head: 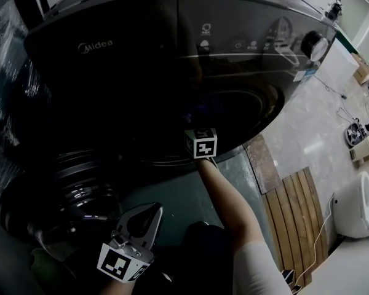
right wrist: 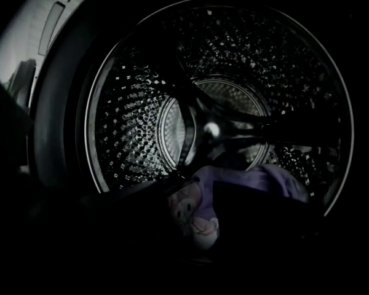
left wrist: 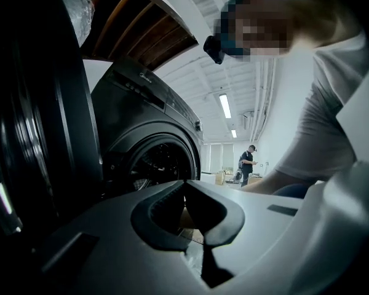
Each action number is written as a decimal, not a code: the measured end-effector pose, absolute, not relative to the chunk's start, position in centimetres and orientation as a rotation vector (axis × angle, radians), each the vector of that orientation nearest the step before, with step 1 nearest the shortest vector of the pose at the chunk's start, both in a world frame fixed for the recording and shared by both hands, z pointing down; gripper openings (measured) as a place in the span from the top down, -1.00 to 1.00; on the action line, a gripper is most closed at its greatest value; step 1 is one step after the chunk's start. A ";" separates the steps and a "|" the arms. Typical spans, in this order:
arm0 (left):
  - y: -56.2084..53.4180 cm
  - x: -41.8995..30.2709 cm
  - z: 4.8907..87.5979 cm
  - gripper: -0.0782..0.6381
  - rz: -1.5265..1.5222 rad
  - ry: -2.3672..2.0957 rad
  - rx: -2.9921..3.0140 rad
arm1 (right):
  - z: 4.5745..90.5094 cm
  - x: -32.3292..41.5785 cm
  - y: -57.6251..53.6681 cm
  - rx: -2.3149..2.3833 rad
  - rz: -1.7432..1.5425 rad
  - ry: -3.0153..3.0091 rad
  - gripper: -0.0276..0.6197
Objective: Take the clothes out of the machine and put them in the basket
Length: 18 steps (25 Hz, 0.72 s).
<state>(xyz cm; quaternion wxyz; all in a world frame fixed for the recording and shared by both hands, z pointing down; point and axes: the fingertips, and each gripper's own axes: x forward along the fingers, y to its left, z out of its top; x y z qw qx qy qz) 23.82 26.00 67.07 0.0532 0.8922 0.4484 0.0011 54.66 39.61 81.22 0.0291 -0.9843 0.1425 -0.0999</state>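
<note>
A dark front-loading washing machine (head: 172,48) stands with its round door (head: 74,195) swung open to the left. Only the marker cube (head: 201,143) of my right gripper shows in the head view; its jaws are inside the drum opening. In the right gripper view the steel drum (right wrist: 129,128) is lit, and a purple garment with a cartoon print (right wrist: 194,217) lies at its bottom. My right gripper (right wrist: 194,189) is open, the garment showing in the gap between its dark jaws. My left gripper (head: 155,209) (left wrist: 184,183) hangs shut and empty below the door.
A wooden slatted platform (head: 295,208) and a white appliance (head: 357,204) lie on the floor to the right. A person (left wrist: 246,165) stands far off down the room. The open door's edge (left wrist: 37,134) is close on the left gripper's left.
</note>
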 end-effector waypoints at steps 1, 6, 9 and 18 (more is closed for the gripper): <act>26.0 23.8 67.3 0.72 0.001 1.363 2.710 | 81.2 54.8 39.3 -3.043 -0.309 0.451 0.11; 26.3 23.0 68.9 0.72 0.028 1.368 2.712 | 81.6 55.2 39.4 -3.037 -0.337 0.469 0.18; 26.6 22.1 69.7 0.72 0.029 1.394 2.719 | 81.5 54.8 39.6 -2.983 -0.309 0.471 0.17; 26.7 20.3 71.7 0.72 0.059 1.416 2.747 | 80.7 55.2 41.5 -2.960 -0.220 0.414 0.18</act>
